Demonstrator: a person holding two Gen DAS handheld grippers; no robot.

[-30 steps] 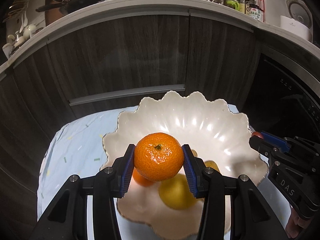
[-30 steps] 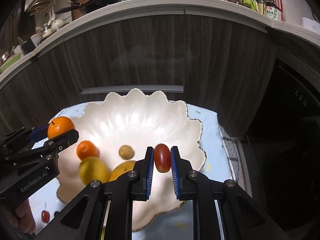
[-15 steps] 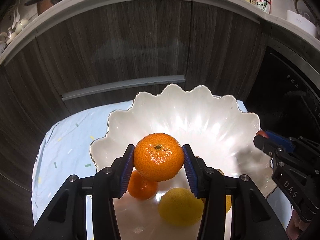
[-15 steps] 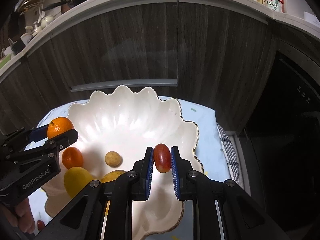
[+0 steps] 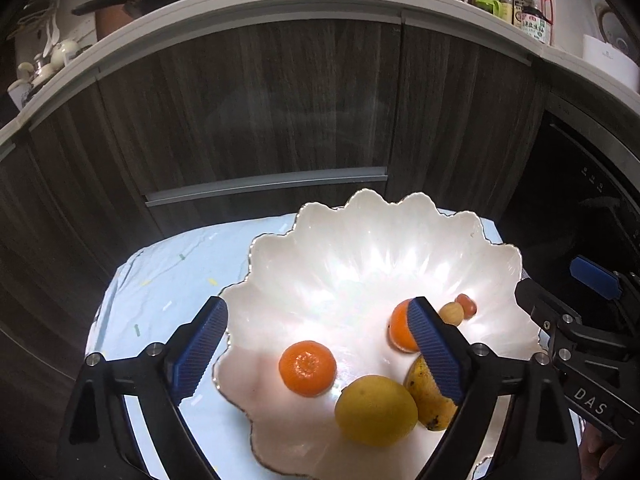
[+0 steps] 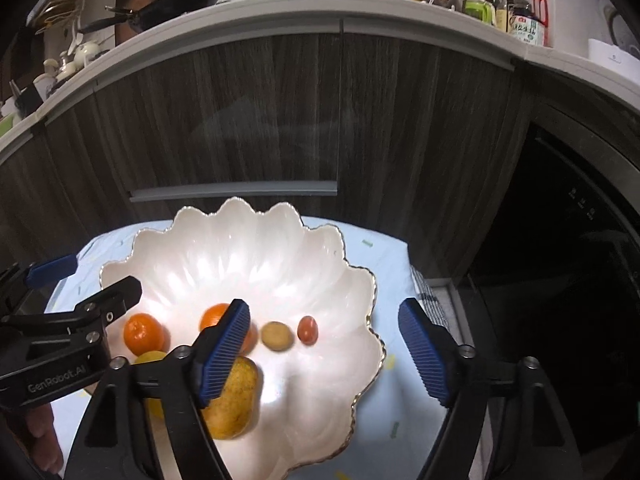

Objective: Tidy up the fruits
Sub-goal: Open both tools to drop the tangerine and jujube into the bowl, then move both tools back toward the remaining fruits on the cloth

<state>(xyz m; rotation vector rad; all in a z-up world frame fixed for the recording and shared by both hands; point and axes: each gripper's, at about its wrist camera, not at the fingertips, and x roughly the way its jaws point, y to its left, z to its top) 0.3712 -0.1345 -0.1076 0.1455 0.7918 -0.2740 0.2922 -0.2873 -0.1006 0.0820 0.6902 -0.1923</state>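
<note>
A white scalloped bowl (image 5: pixel 360 256) (image 6: pixel 256 264) stands on a pale blue cloth. In it lie a mandarin (image 5: pixel 307 368) (image 6: pixel 143 333), a second mandarin (image 5: pixel 398 330) (image 6: pixel 212 318), a lemon (image 5: pixel 376 410), a yellow mango (image 6: pixel 234 400), a small tan fruit (image 6: pixel 276 335) and a red cherry tomato (image 6: pixel 308 330) (image 5: pixel 467 305). My left gripper (image 5: pixel 316 312) hangs over the bowl's near left side, its jaws opening with nothing between the pads. Over the bowl's right side my right gripper (image 6: pixel 324 312) is opening too, and it holds nothing.
The blue cloth (image 5: pixel 168 288) covers a small table in front of dark wood cabinets (image 5: pixel 260 112). Above them a counter carries a pan (image 6: pixel 176 4) and bottles (image 6: pixel 524 20). A checked cloth (image 6: pixel 430 300) and a dark appliance (image 6: pixel 580 260) are at the right.
Both grippers have opened wide. The mandarin fell from the left gripper into the bowl, and the red tomato fell from the right gripper beside the tan fruit.
</note>
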